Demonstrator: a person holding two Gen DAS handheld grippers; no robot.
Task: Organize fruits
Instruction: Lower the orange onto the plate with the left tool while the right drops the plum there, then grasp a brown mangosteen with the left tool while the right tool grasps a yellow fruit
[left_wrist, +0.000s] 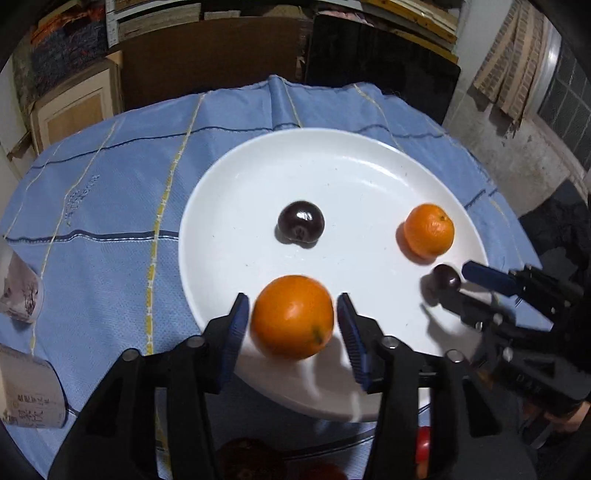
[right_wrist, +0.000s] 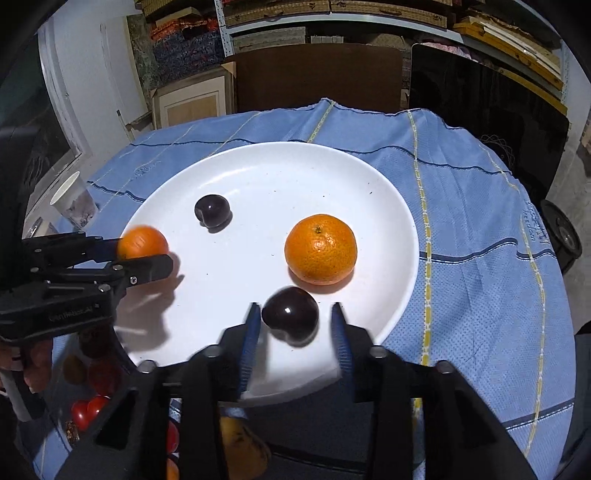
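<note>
A white plate (left_wrist: 258, 173) (right_wrist: 258, 177) lies on a blue checked cloth. On it are a dark plum (left_wrist: 301, 222) (right_wrist: 212, 210) and an orange (left_wrist: 428, 230) (right_wrist: 320, 249). My left gripper (left_wrist: 291, 321) (right_wrist: 146, 254) is open around a second orange (left_wrist: 292, 316) (right_wrist: 142, 243), with small gaps to both pads, over the plate's near rim. My right gripper (right_wrist: 293, 321) (left_wrist: 456, 277) is open around a second dark plum (right_wrist: 290, 314) (left_wrist: 446, 277) over the plate's near edge. Both fruits look blurred.
Paper cups (left_wrist: 22, 295) (right_wrist: 72, 201) stand at the cloth's left edge. Below the grippers lies a container of other fruit: red tomatoes (right_wrist: 86, 411), a yellow fruit (right_wrist: 243, 446). Boxes, boards and shelves stand behind the table.
</note>
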